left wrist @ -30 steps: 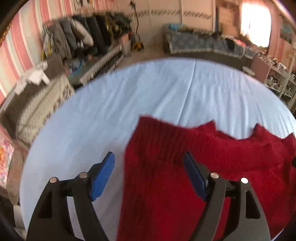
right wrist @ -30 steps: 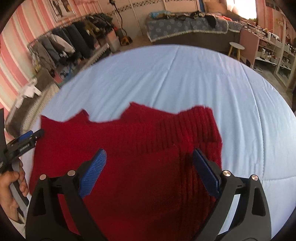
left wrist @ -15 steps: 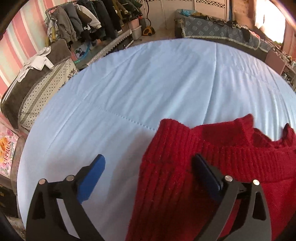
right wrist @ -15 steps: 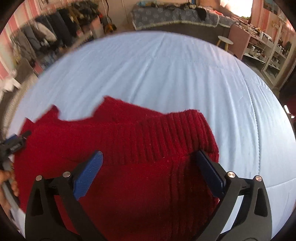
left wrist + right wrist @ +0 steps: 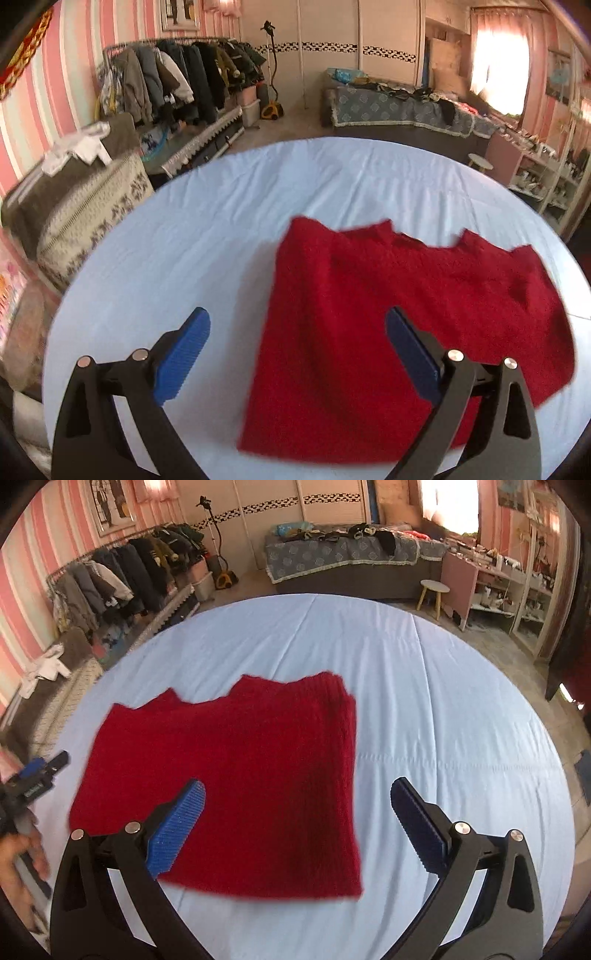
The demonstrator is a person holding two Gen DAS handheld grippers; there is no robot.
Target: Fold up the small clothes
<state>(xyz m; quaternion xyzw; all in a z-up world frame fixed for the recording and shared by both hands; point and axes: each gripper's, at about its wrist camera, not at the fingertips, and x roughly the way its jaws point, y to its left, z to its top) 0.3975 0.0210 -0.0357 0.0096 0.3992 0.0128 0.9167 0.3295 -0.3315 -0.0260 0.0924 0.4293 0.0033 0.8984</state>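
Pale blue bedsheet (image 5: 424, 701) holds a folded red knitted sweater (image 5: 240, 768); both grippers, left (image 5: 297, 354) and right (image 5: 297, 823), hover spread and empty, so another fold or setting aside likely follows.

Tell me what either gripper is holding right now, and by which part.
Nothing. The left gripper and right gripper are both open above the red sweater.

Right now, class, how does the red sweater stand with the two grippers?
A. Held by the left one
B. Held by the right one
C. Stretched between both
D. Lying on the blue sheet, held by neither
D: the sweater lies folded on the sheet, and both grippers' jaws stand wide open and empty above it.
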